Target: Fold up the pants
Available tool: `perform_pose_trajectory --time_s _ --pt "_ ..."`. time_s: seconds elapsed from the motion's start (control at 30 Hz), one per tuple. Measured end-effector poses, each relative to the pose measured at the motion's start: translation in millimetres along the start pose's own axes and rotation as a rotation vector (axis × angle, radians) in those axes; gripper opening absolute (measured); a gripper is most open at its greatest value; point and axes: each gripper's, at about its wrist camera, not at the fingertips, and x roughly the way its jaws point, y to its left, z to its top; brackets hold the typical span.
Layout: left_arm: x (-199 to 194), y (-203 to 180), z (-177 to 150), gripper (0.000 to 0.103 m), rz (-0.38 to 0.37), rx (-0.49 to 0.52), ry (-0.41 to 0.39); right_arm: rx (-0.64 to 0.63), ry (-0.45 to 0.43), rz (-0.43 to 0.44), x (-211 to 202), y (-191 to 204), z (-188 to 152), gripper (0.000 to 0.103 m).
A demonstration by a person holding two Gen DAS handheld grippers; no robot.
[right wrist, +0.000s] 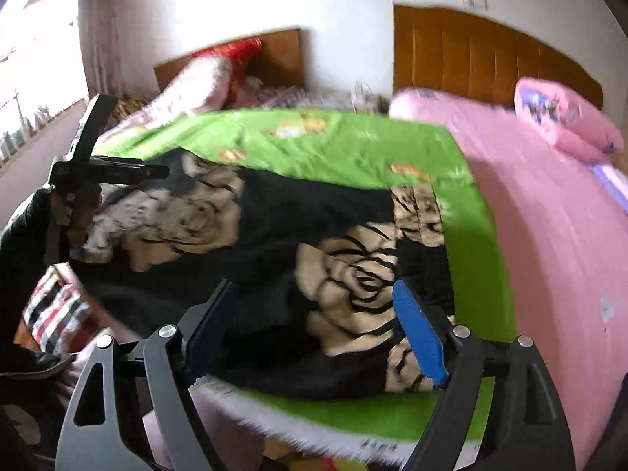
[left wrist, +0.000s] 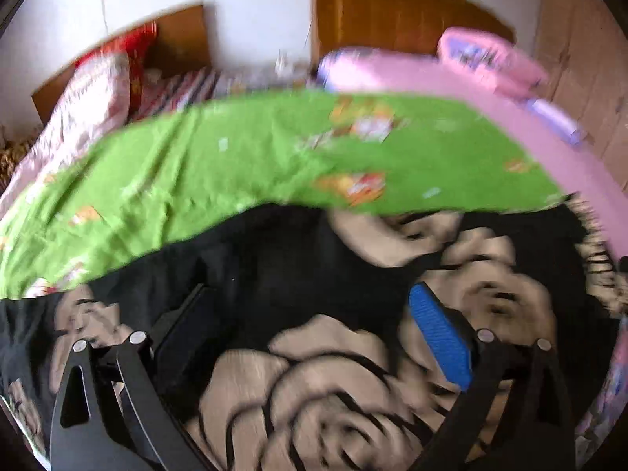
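Note:
The pants (right wrist: 298, 243) are black with large beige rose prints and lie spread on a green sheet (right wrist: 353, 145) on the bed. In the left wrist view the pants (left wrist: 314, 333) fill the lower half. My left gripper (left wrist: 310, 314) is open just above the fabric, holding nothing; it also shows in the right wrist view (right wrist: 157, 172), held by a hand at the pants' left end. My right gripper (right wrist: 318, 314) is open, its blue pads wide apart over the pants' near edge.
The green sheet (left wrist: 235, 165) covers a pink bed (right wrist: 549, 235) with a pink pillow (right wrist: 565, 117) and wooden headboard (right wrist: 490, 51). A second bed with a floral quilt (right wrist: 196, 82) stands at the back left. A striped cloth (right wrist: 55, 310) lies at the near left.

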Motion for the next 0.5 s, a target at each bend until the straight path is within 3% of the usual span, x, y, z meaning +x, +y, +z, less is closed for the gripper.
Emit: perform_pose_trajectory --time_s 0.07,0.17,0.27,0.37,0.5 --pt "-39.0 -15.3 -12.7 0.101 -0.045 0.023 -0.066 -0.014 -0.003 0.013 -9.3 11.7 -8.4 0.079" --pt "-65.2 -43.1 -44.4 0.101 -0.105 0.099 -0.054 -0.012 0.018 0.011 -1.4 18.8 -19.5 0.079" --pt "-68.0 -59.6 -74.2 0.101 -0.04 0.152 -0.037 0.017 0.055 -0.052 15.8 19.8 -26.4 0.079" --pt "-62.6 -55.0 -87.5 0.101 -0.016 0.123 -0.008 0.013 0.058 -0.068 20.5 23.5 -30.0 0.079" --pt "-48.6 -45.7 -100.6 0.101 0.035 0.116 0.035 -0.001 0.137 -0.103 34.1 23.1 -41.0 0.078"
